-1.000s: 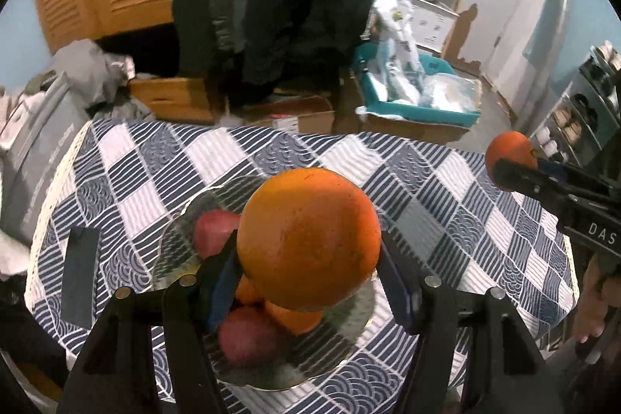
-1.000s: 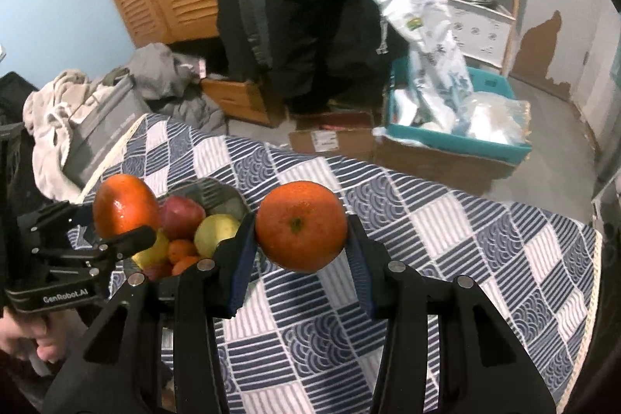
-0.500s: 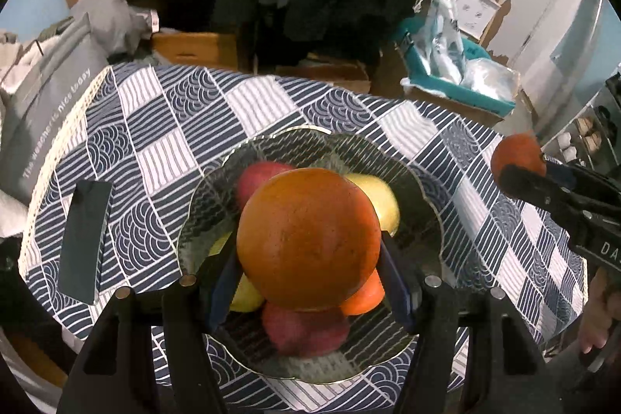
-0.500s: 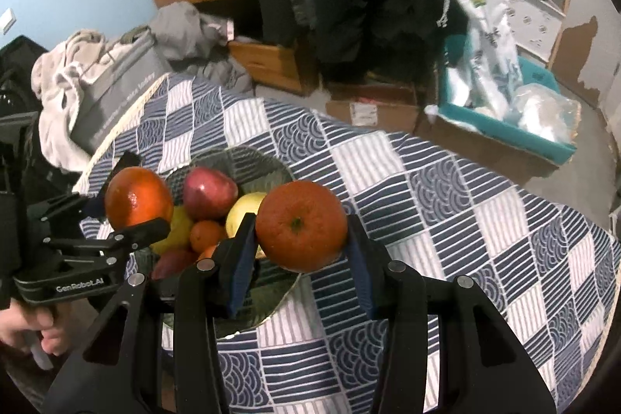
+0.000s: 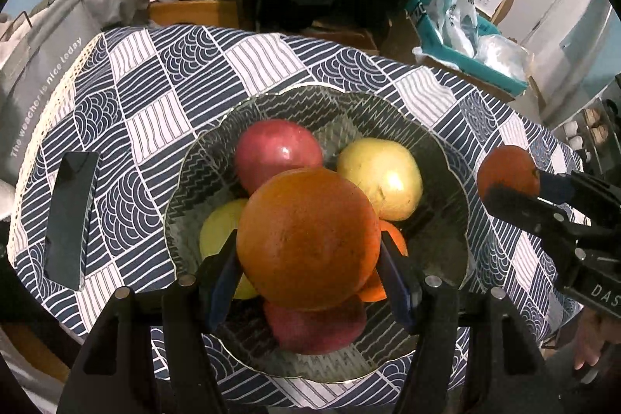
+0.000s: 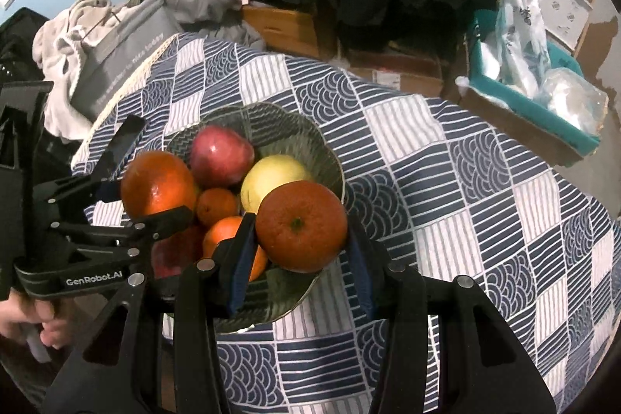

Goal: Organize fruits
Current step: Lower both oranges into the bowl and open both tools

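Left wrist view: the left gripper clamps an orange that has dropped over the bowl at frame centre, ready to release, while the right gripper clutches a tangerine nearby.

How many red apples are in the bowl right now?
2: one red apple at the far side of the glass bowl, another at the near side, half hidden under the held orange. More may be hidden.

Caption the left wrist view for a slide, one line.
Left tongs hold a large orange above the fruit-filled glass bowl; right tongs bring a smaller orange.
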The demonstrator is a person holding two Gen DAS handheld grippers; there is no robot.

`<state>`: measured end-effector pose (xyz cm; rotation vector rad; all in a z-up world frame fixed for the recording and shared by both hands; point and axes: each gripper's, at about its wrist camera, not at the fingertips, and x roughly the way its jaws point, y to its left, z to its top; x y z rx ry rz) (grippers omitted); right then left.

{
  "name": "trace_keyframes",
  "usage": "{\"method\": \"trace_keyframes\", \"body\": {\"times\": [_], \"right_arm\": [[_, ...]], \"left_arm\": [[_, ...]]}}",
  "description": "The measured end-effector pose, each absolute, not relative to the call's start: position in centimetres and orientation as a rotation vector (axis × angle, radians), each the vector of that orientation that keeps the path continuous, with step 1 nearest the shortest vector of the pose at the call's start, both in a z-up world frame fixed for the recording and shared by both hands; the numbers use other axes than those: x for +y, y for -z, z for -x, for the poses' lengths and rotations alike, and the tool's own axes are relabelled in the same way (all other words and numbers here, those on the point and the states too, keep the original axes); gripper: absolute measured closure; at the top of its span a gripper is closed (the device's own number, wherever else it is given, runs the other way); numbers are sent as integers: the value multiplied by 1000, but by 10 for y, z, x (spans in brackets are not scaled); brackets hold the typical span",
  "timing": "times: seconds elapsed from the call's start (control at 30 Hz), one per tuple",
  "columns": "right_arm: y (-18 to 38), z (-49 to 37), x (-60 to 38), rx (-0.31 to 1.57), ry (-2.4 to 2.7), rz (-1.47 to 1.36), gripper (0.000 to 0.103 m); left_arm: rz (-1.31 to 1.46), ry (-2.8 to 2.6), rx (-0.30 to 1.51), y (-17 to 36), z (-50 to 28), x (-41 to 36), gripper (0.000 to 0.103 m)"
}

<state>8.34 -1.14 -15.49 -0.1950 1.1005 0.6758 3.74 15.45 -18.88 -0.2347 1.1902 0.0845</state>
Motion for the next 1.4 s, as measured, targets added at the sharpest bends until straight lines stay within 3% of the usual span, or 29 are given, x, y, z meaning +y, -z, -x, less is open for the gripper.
{"method": "trace_keyframes", "body": {"times": [0.33, 0.43, 0.73, 0.87, 1.2, 1.4], "right_arm": [[163, -83, -8, 1138, -703, 175, 58], [165, -82, -7, 1150, -710, 169, 58], [173, -77, 1, 1182, -731, 183, 57], [167, -76, 0, 1163, -740, 173, 46], [134, -81, -21, 1082, -675, 147, 45], [95, -76, -41, 963, -591, 162, 33]], "left_arm": [[253, -93, 1194, 191, -37, 159, 34], [235, -94, 1180, 185, -34, 157, 24], [222, -96, 1170, 173, -27, 158, 24], [230, -104, 1156, 166, -24, 160, 24], [217, -89, 1065, 128, -13, 151, 24], [181, -79, 983, 97, -9, 141, 17]]}}
